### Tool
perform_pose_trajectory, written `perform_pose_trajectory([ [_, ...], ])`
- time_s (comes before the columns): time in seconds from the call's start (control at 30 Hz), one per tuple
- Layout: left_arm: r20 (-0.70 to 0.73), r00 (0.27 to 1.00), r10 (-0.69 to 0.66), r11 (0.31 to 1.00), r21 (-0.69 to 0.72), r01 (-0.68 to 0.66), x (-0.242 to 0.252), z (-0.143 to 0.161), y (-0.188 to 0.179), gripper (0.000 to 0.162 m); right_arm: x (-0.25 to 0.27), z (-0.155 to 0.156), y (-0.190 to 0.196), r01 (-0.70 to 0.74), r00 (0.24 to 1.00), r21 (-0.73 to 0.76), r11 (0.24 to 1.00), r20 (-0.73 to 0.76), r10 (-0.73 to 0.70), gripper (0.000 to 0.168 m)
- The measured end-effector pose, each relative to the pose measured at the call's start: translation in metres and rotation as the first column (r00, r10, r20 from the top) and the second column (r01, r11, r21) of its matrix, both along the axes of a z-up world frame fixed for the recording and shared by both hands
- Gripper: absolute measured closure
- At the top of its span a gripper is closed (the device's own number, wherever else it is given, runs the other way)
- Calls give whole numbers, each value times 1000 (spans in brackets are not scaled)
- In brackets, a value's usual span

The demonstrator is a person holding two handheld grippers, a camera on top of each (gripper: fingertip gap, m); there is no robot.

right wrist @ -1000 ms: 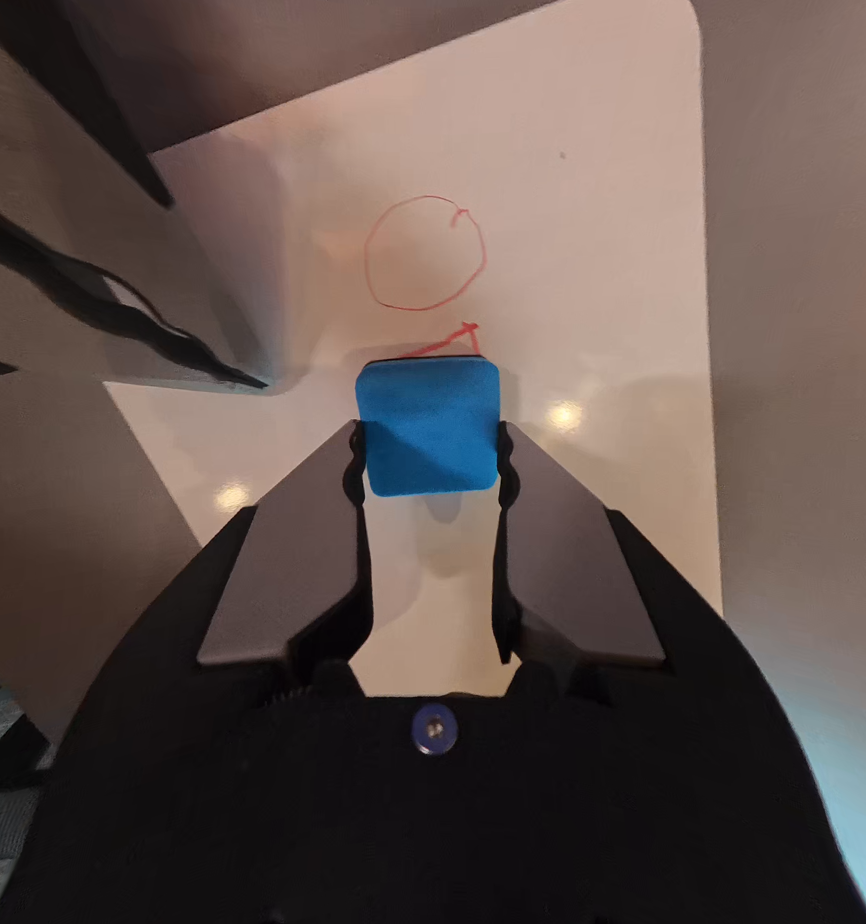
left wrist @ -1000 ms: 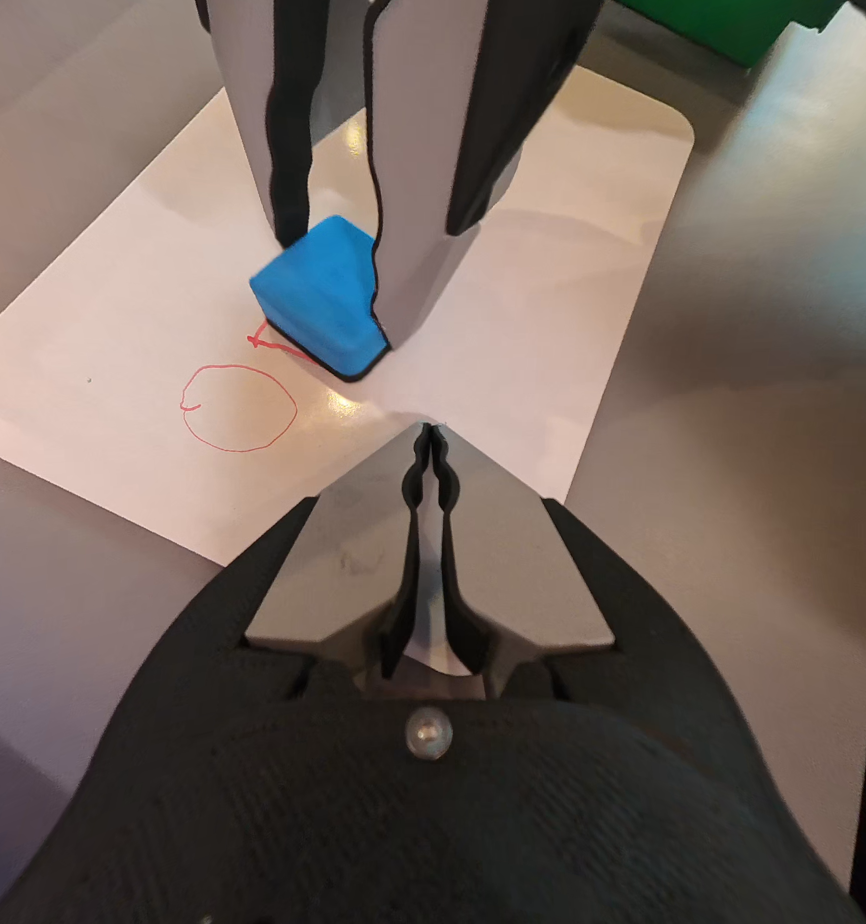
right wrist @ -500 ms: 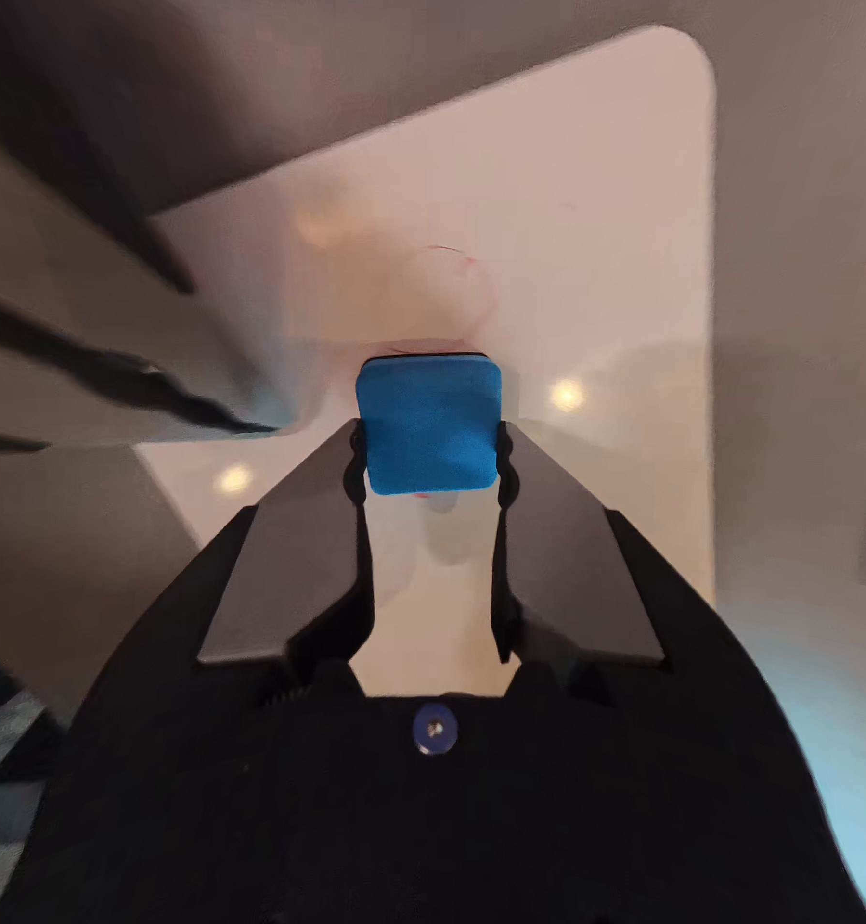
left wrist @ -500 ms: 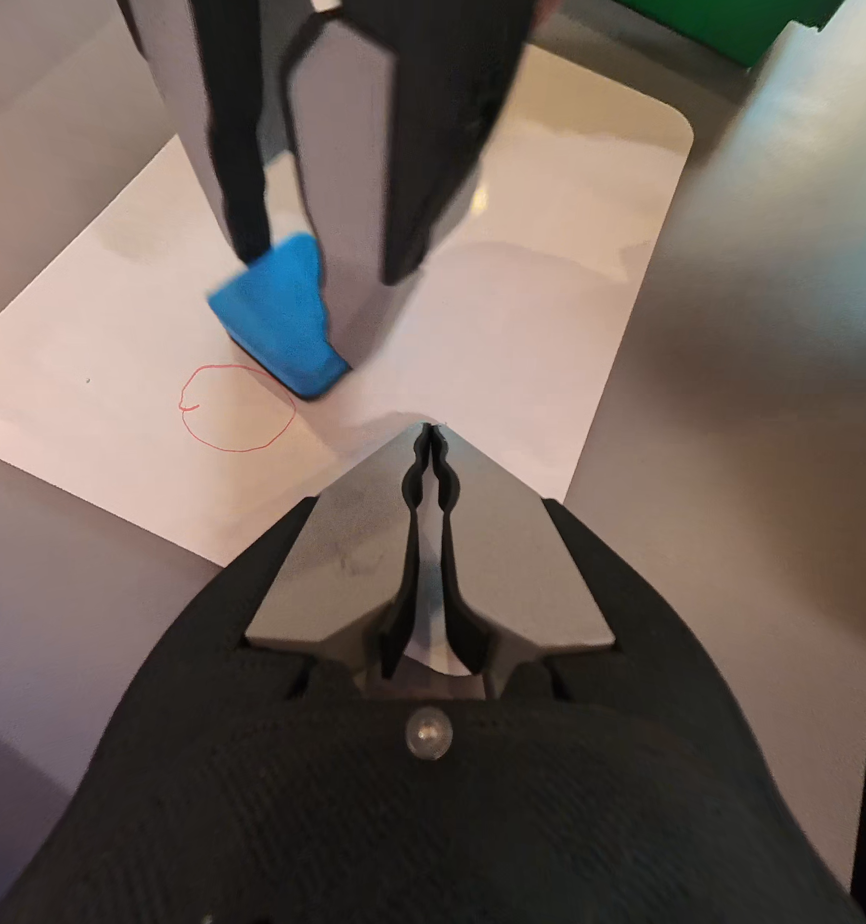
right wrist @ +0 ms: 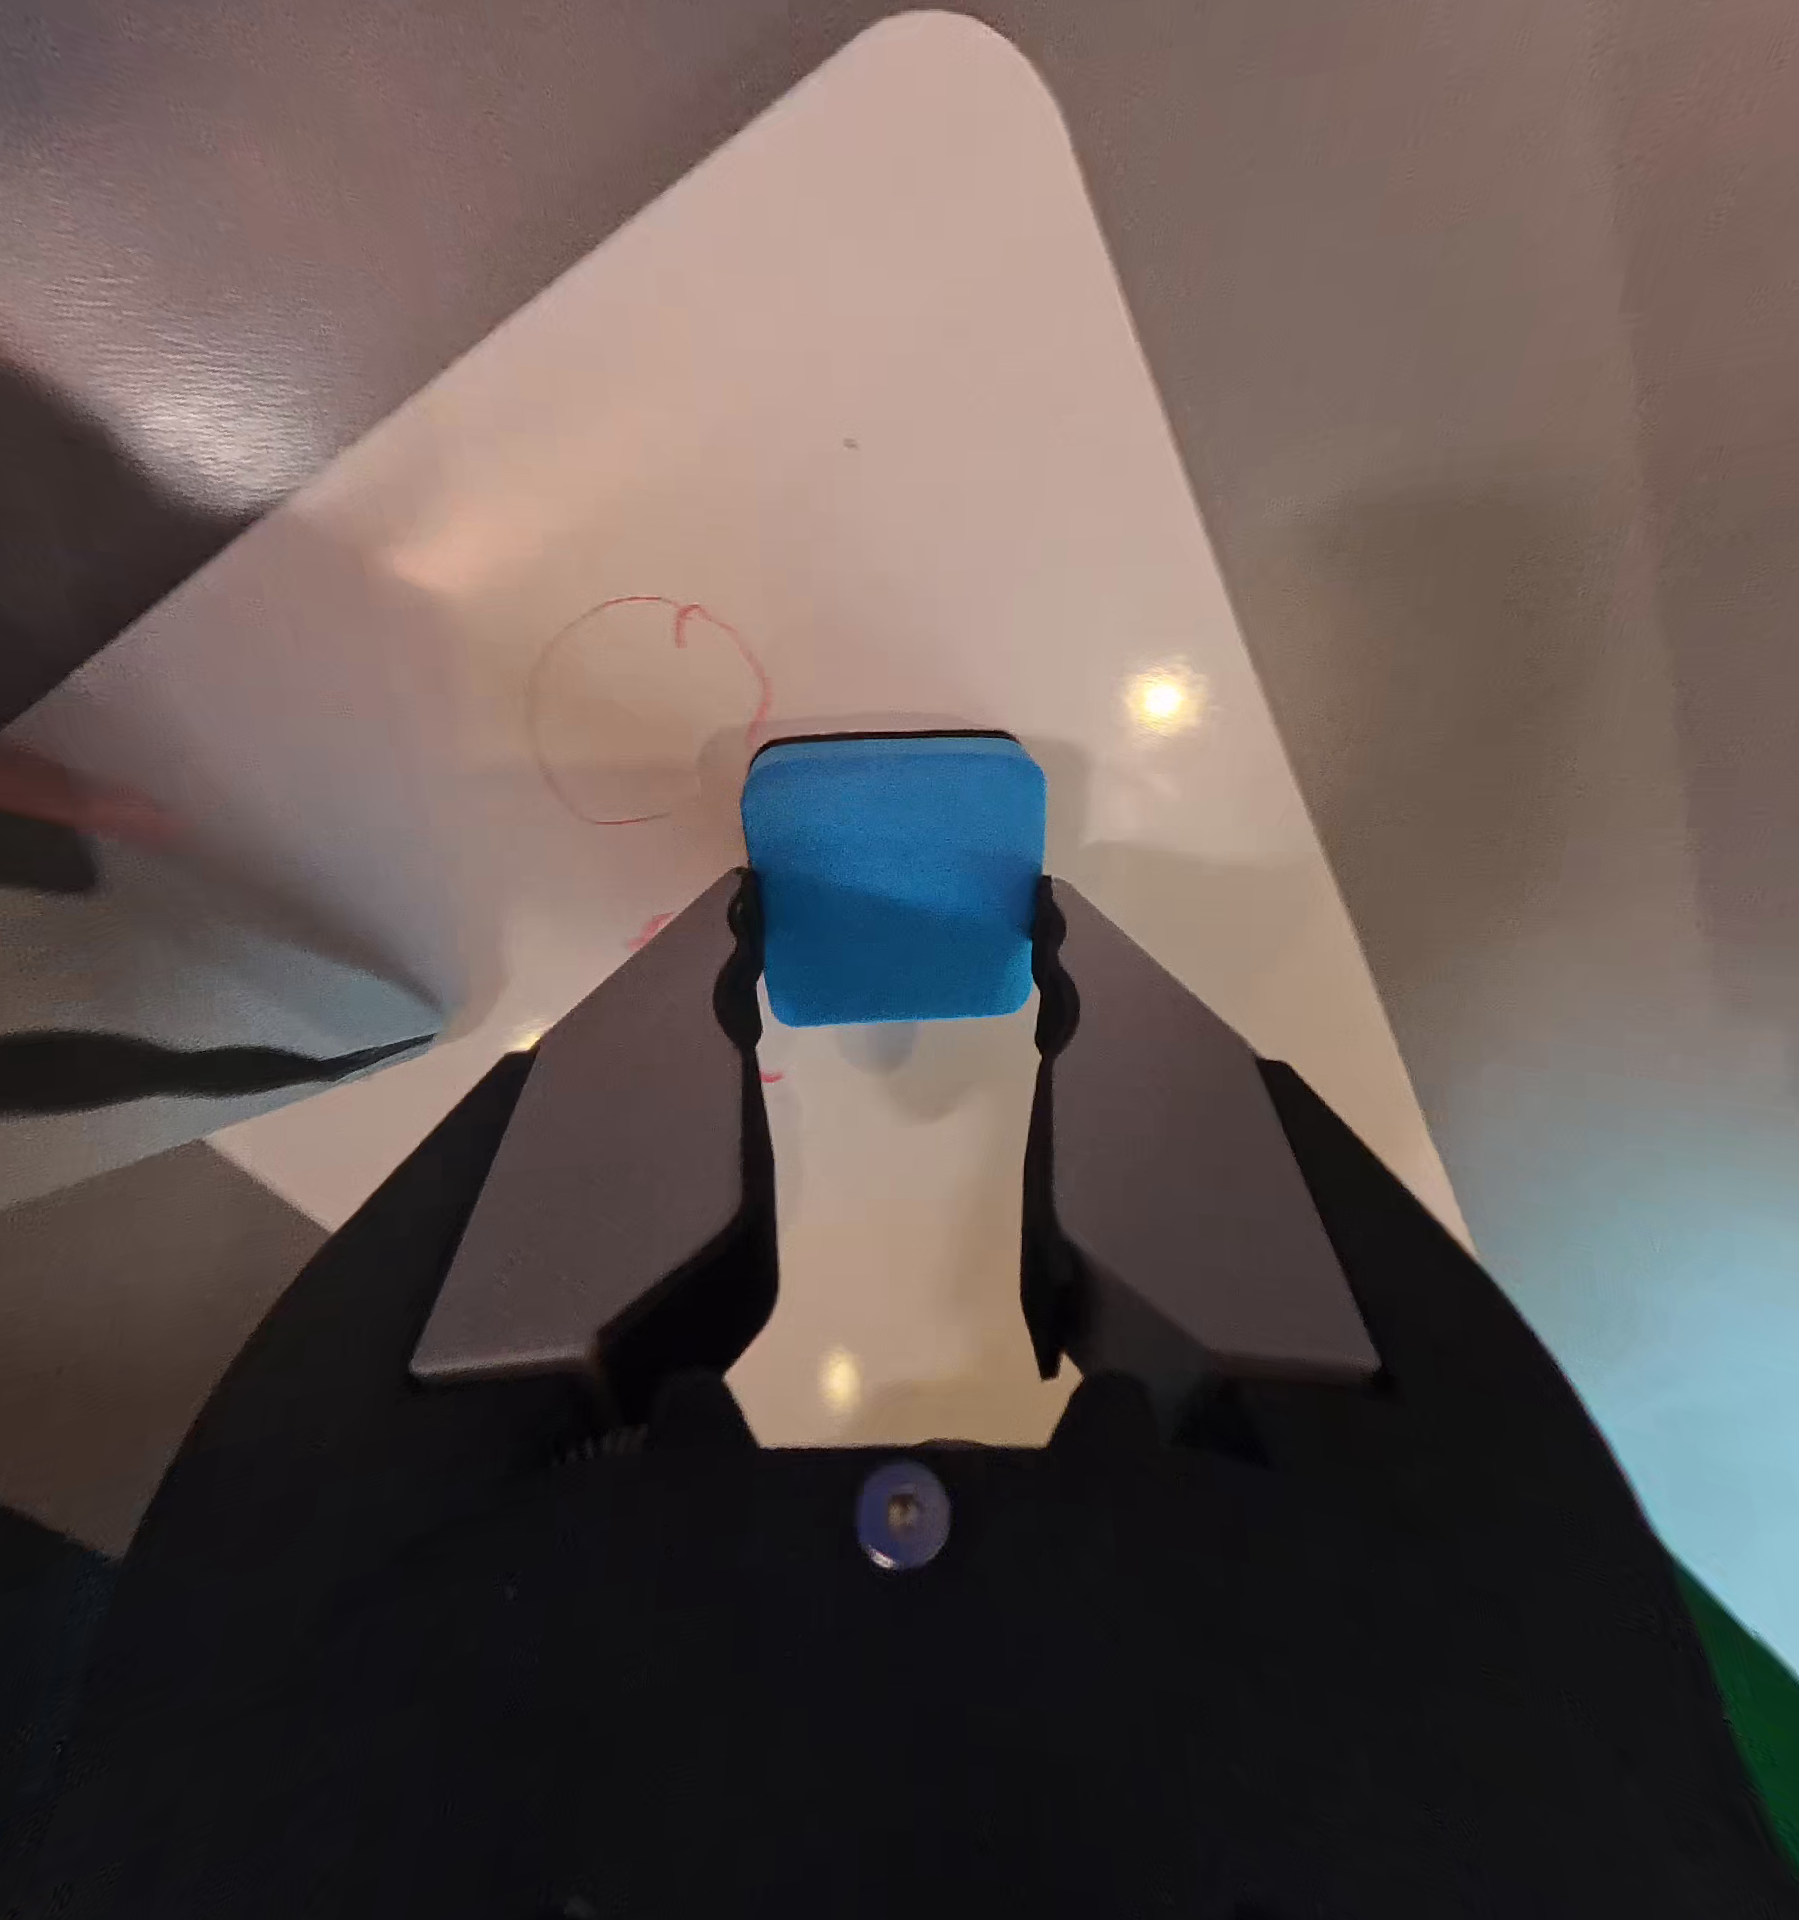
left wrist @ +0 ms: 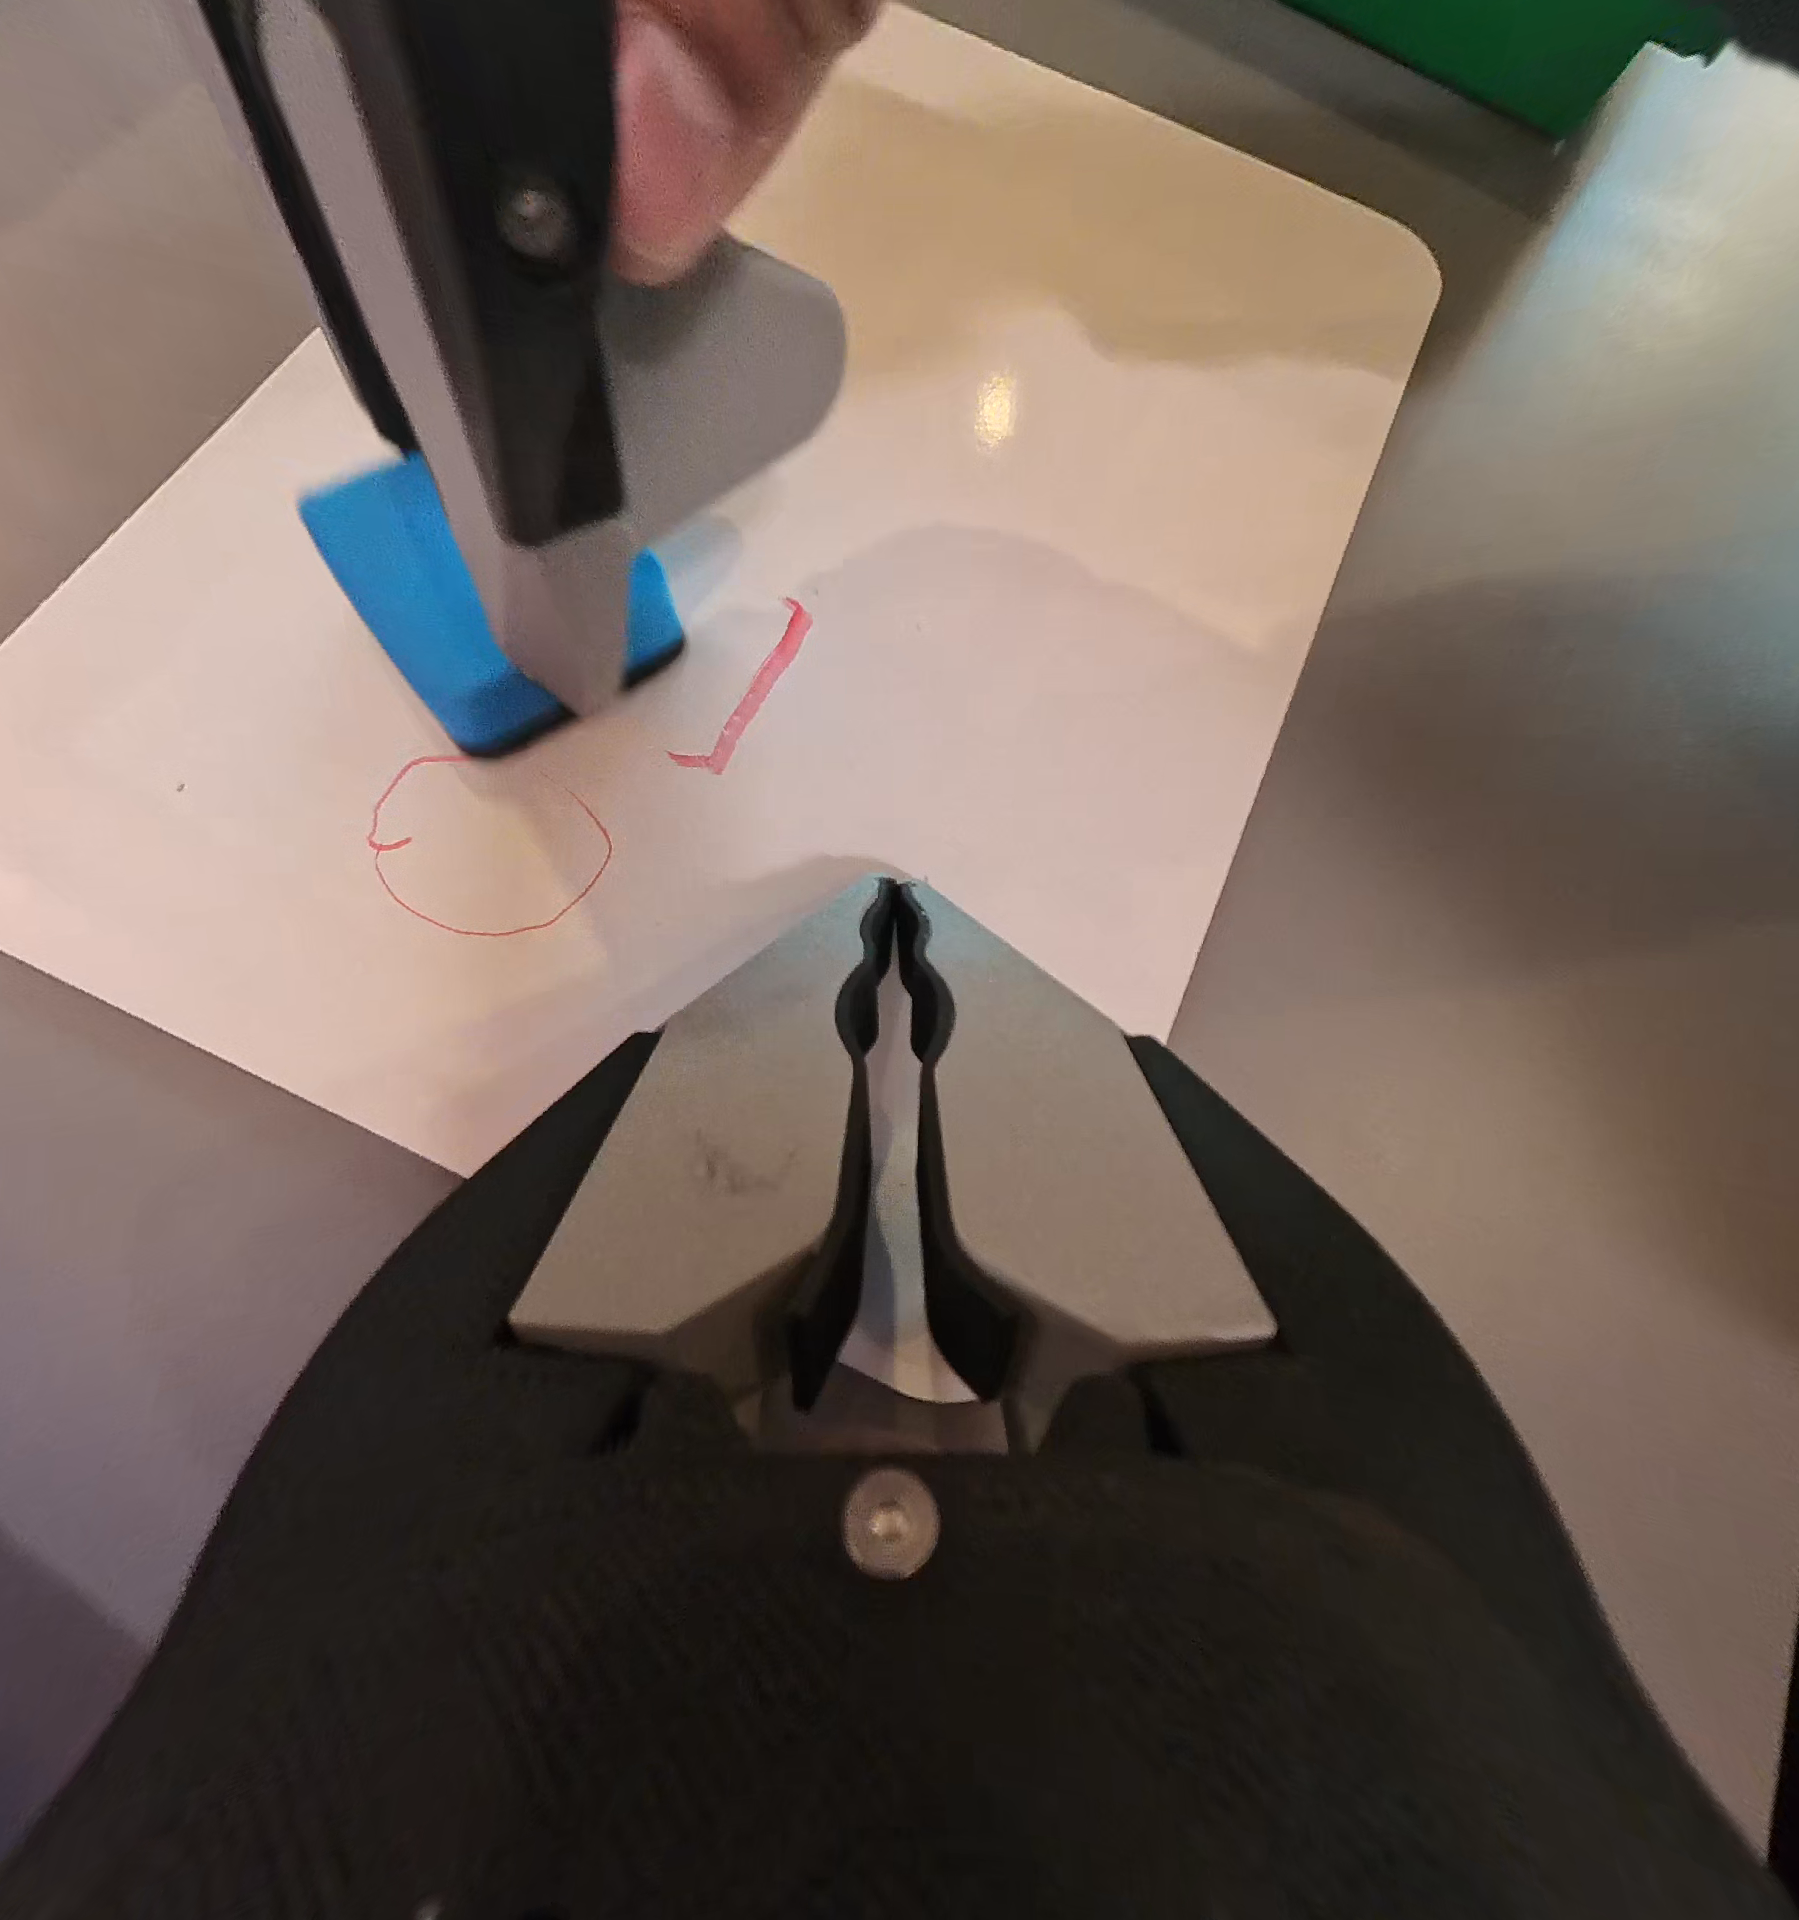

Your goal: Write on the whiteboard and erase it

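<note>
The right claw grips a blue foam eraser by its two opposite sides, its dark underside pressed to the whiteboard at the edge of a red circle. The left claw, closed to a slit and holding nothing, rests its tips on the board's near edge, seemingly pinning it. A red angled stroke lies just beside the eraser, uncleared. The board lies flat on a grey table. The eraser looks light and squashy, best held low on its sides so it does not twist; the thin glossy board would likely slide under wiping unless held down.
</note>
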State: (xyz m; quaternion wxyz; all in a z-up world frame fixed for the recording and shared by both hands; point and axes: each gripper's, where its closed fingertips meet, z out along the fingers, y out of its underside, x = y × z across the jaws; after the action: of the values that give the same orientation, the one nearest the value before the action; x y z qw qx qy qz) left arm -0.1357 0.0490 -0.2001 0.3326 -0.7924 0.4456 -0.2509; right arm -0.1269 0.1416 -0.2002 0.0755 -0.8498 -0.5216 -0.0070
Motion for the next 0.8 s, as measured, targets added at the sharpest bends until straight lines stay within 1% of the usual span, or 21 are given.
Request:
perform_pose_trajectory([
  [0.07,-2,1000,-1,1000,3,1,0,0,0,162,-15,0,-32,-152,987,-89,984,-71,146,118],
  [0.1,-2,1000,-1,1000,3,1,0,0,0,162,-16,1,-41,-188,981,-109,976,-79,180,118],
  [0.13,-1,1000,-1,1000,2,1,0,0,0,162,-9,0,-31,-135,990,-75,988,-38,133,119],
  [0.17,-1,1000,1,1000,2,-1,0,0,0,162,4,0,-11,-43,999,-9,999,25,43,118],
  [0.2,-1,1000,0,1000,1,0,0,0,0,162,8,0,-6,9,1000,-11,1000,21,-8,118],
  [0.23,0,1000,-1,1000,0,1,0,0,0,162,5,-1,-15,-29,1000,-46,999,-4,29,118],
  [0.27,0,1000,-1,1000,0,1,0,0,0,162,0,-1,-29,-107,994,-67,992,-21,106,118],
  [0.3,-1,1000,-1,1000,2,1,0,0,0,162,-1,0,-39,-154,988,-78,985,-26,152,118],
  [0.33,-2,1000,-1,1000,2,1,0,0,0,162,4,-1,-37,-134,991,-66,989,-9,134,118],
  [0.37,-1,1000,-1,1000,1,1,0,0,0,162,13,-1,-27,-59,998,-43,997,22,60,118],
  [0.4,1,1000,-1,1000,-1,1,0,0,0,162,19,-1,-23,8,1000,-42,999,22,-7,118],
  [0.43,1,1000,-1,1000,-2,1,0,0,0,162,19,-1,-26,-2,1000,-50,999,6,2,118],
  [0.5,-1,1000,-1,1000,1,1,0,0,0,162,14,-1,-50,-149,989,-74,986,-16,148,118],
  [0.53,0,1000,-1,1000,-1,1,0,0,0,162,17,-1,-49,-142,990,-54,988,-1,142,118],
  [0.6,2,1000,0,1000,-3,0,0,0,0,162,31,-1,-29,14,999,-13,1000,29,-14,118],
  [0.63,2,1000,-1,1000,-4,1,0,0,0,162,32,-1,-28,25,1000,-17,1000,19,-25,118],
  [0.7,0,1000,-4,1000,0,4,0,0,0,162,18,-1,-51,-133,991,-58,989,-34,131,118],
  [0.73,0,1000,-3,1000,-1,3,0,0,0,162,14,-1,-57,-181,983,-54,982,-39,179,118],
  [0.77,1,1000,-3,1000,-3,3,0,0,0,162,16,-1,-50,-151,988,-29,988,-18,150,118],
  [0.8,1,1000,-3,1000,-4,3,0,0,0,162,18,-1,-36,-68,998,-1,998,-9,68,118],
])
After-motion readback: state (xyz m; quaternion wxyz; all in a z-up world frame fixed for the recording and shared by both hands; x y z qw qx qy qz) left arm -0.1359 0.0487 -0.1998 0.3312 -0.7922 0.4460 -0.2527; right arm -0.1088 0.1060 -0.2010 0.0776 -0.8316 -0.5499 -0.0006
